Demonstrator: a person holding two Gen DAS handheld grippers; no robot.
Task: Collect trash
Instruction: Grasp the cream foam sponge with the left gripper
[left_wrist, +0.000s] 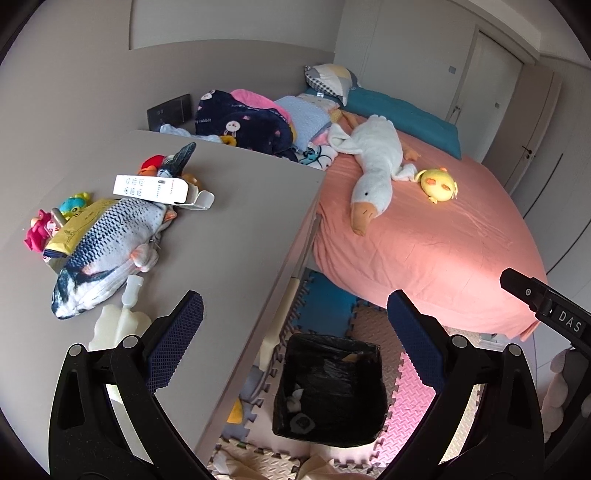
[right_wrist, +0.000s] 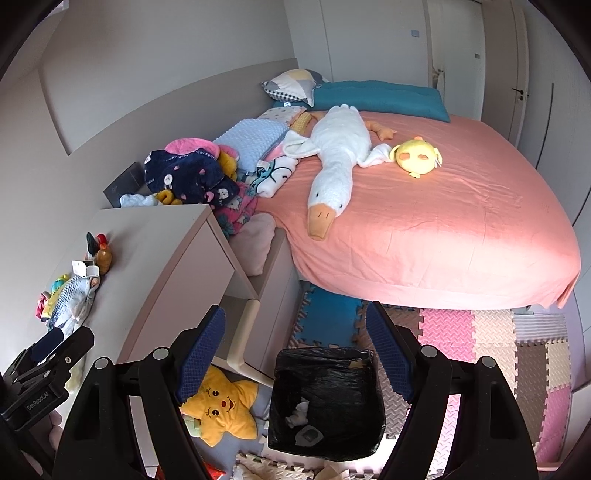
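The black-lined trash bin (right_wrist: 325, 398) stood on the foam floor mats (right_wrist: 480, 332) beside the dresser (right_wrist: 166, 258), holding crumpled white scraps (right_wrist: 297, 410). Above the bin, the left gripper (left_wrist: 295, 317) and right gripper (right_wrist: 295, 332) both gaped wide, empty.

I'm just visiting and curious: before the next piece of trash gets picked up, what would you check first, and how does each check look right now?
1. Left gripper empty: ok, jaws wide, nothing between.
2. Right gripper empty: ok, open.
3. Bin upright with liner in: ok.
4. Room left in bin: ok, only a few scraps at the bottom.
5. Next trash chosen: cannot tell; white box on the dresser may qualify.
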